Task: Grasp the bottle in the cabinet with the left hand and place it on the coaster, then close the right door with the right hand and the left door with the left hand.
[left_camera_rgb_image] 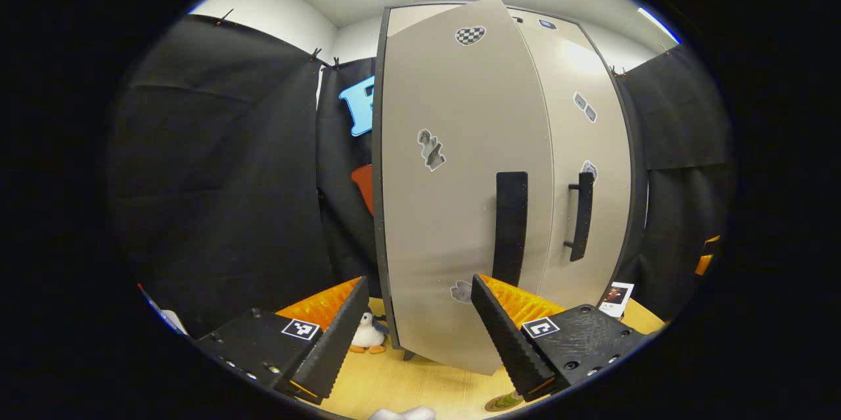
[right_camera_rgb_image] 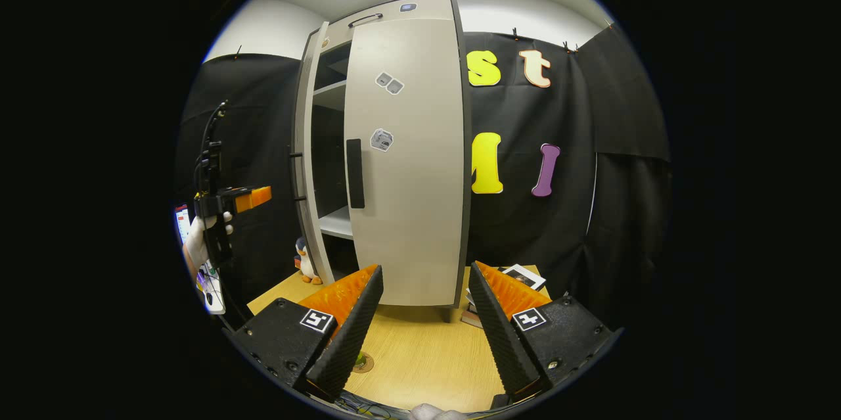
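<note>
Left tongs [left_camera_rgb_image: 418, 315] released, fingers spread wide, nothing between them, aimed straight at the cabinet's left door [left_camera_rgb_image: 460, 196]. That door stands ajar, its edge swung toward the camera; its black bar handle [left_camera_rgb_image: 510, 226] sits at 1 o'clock from the tongs' gap, just above the right-hand finger. Right door [left_camera_rgb_image: 585, 170] lies flush and closed at 2 o'clock, with its own black handle [left_camera_rgb_image: 581, 216]. Penguin toy [left_camera_rgb_image: 366, 334] stands on the wooden counter [left_camera_rgb_image: 401, 387] by the cabinet's lower left corner, between the two fingers.

Right tongs [right_camera_rgb_image: 425, 315] released too, wide apart, empty, hanging above the counter [right_camera_rgb_image: 420, 348]. In the right gripper view the right door [right_camera_rgb_image: 404, 163] faces the camera, closed; the left door [right_camera_rgb_image: 305, 157] at 11 o'clock hangs partly open with bare shelves [right_camera_rgb_image: 332, 144] visible in the gap. Left tongs [right_camera_rgb_image: 253, 197] show at 9 o'clock, held in a gloved hand [right_camera_rgb_image: 200, 236], well apart from the door.

Coaster [right_camera_rgb_image: 362, 361] lies on the counter at 7 o'clock, peeking by the left finger, something green on it; cannot tell if it is the bottle. Penguin toy [right_camera_rgb_image: 304, 262] stands near the left door's foot. Some cards [right_camera_rgb_image: 519, 275] lie at 4 o'clock beside the cabinet.
</note>
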Motion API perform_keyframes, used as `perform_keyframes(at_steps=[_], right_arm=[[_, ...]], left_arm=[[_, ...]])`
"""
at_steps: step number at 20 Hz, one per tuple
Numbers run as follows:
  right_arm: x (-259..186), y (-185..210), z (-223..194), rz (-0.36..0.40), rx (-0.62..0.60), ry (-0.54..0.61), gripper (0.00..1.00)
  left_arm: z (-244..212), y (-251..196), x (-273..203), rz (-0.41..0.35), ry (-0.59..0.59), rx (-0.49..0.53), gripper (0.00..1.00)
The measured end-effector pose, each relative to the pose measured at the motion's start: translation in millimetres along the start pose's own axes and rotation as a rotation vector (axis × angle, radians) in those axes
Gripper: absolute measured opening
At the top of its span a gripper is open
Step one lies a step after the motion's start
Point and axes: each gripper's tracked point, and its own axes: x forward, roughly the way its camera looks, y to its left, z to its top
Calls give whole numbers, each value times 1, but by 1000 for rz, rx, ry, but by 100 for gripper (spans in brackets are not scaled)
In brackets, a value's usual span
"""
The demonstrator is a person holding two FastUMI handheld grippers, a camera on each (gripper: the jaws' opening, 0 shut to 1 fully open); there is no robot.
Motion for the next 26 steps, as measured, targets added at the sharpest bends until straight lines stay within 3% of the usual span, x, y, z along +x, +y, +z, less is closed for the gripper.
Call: perform_keyframes(at_steps=[9,14,26], right_arm=[[0,9,13,-77,28,-47,81],[-6,21,14,-107,13,-61,81],[-16,61,3,-141,-11,-56,81]], left_arm=[[0,-14,-59,-34,-17,79,96],[-12,-11,-86,-18,-13,50,96],[-32,-6,-91,-49,3,37,96]])
